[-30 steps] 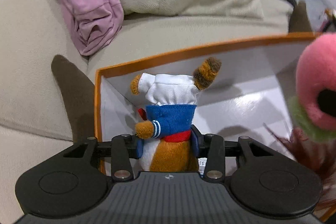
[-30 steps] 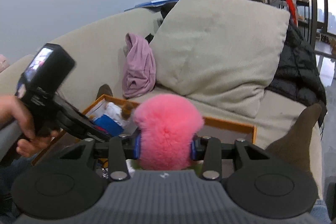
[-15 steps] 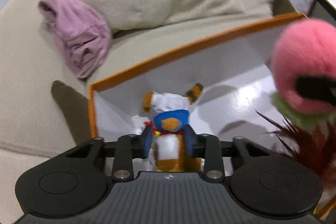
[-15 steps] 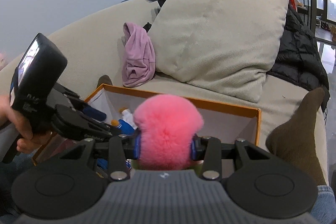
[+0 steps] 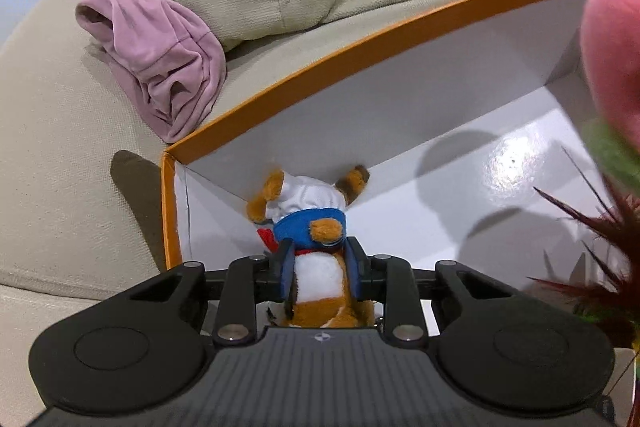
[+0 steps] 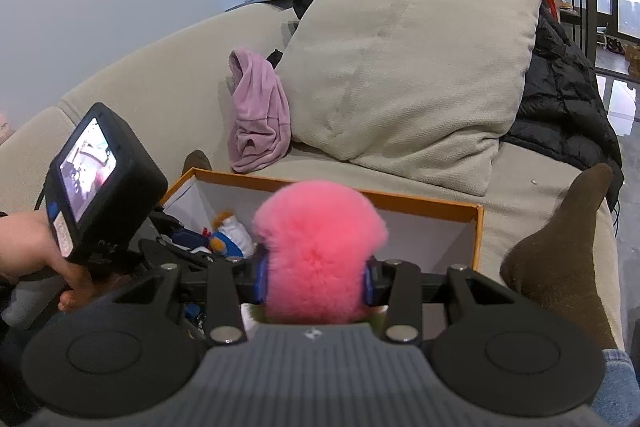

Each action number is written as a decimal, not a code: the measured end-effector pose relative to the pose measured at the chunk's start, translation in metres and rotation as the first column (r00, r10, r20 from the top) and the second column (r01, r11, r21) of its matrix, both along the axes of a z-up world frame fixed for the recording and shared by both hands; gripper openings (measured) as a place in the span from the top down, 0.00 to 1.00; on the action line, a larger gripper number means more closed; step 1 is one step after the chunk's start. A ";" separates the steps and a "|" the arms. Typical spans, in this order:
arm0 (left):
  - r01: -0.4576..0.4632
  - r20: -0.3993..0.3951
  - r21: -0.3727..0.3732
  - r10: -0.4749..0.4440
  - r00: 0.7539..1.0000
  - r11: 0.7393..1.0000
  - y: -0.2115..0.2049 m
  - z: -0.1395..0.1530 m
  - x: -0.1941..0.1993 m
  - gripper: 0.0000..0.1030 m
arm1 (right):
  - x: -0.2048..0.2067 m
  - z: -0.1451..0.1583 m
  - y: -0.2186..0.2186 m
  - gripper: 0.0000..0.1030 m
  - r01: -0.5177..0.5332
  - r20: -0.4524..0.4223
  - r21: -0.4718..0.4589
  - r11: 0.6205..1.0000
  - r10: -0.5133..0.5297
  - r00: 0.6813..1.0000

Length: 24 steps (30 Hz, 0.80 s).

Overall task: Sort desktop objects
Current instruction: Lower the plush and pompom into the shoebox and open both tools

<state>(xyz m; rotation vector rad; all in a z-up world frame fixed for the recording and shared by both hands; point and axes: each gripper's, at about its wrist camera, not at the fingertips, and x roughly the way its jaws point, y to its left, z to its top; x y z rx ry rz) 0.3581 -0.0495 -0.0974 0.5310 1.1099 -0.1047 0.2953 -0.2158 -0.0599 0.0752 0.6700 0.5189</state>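
Although the task speaks of a desktop, the work is seen to be set on a beige sofa (image 6: 160,99), against which a large cushion (image 6: 400,87) is propped, with a mauve garment (image 5: 160,67) lying crumpled just beside it. An orange-edged box (image 5: 320,67) with white inner walls is placed on the seat, near the garment. The right claw (image 6: 316,285) is found pinching a pink fluffy toy (image 6: 320,251), which is held above the near part of the box; a green fringe and dark red feathers are seen below the pink ball in the left view. The left claw (image 5: 320,271) is found pinching a small plush animal (image 5: 312,227) in a white cap and blue collar, whose head is lowered into the far left corner of the box, touching or nearly touching the back wall. The step in hand is judged to be the depositing of both toys. Several risks are noted: the plush animal could be jammed against the wall if it is pushed further before release; the soft seat could let the box tip under a downward press; the feathers could be caught on the rim or on the left claw, both tools being crowded over one opening.
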 end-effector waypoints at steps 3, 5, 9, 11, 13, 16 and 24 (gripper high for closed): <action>-0.009 0.013 -0.045 0.009 1.000 0.999 0.004 0.008 0.000 0.70 | 0.000 -0.001 0.001 0.58 -0.001 -0.005 -0.004 1.000 0.001 1.000; -0.010 0.031 -0.076 0.013 0.999 0.997 0.006 0.017 -0.003 0.70 | 0.000 -0.001 0.001 0.58 0.000 -0.009 -0.007 1.000 0.000 1.000; 0.010 0.068 -0.147 0.000 0.998 0.989 0.010 0.043 -0.015 0.70 | -0.001 0.000 0.003 0.58 -0.003 -0.016 -0.011 1.000 0.003 1.000; 0.018 0.092 -0.170 -0.002 0.996 0.985 0.010 0.057 -0.024 0.70 | 0.000 0.000 0.004 0.58 -0.004 -0.029 -0.007 1.000 0.003 1.000; 0.022 0.108 -0.194 -0.001 0.994 0.981 0.011 0.070 -0.034 0.70 | 0.003 -0.001 0.005 0.58 -0.008 -0.060 0.006 1.000 0.008 0.998; -0.008 0.106 -0.230 0.033 0.994 0.973 0.016 0.082 -0.046 0.70 | 0.006 0.000 0.012 0.58 -0.013 -0.111 0.026 1.000 0.015 0.994; -0.019 0.139 -0.311 0.066 0.988 0.950 0.028 0.100 -0.105 0.70 | 0.000 0.004 0.009 0.58 0.082 -0.065 -0.076 0.994 -0.087 0.994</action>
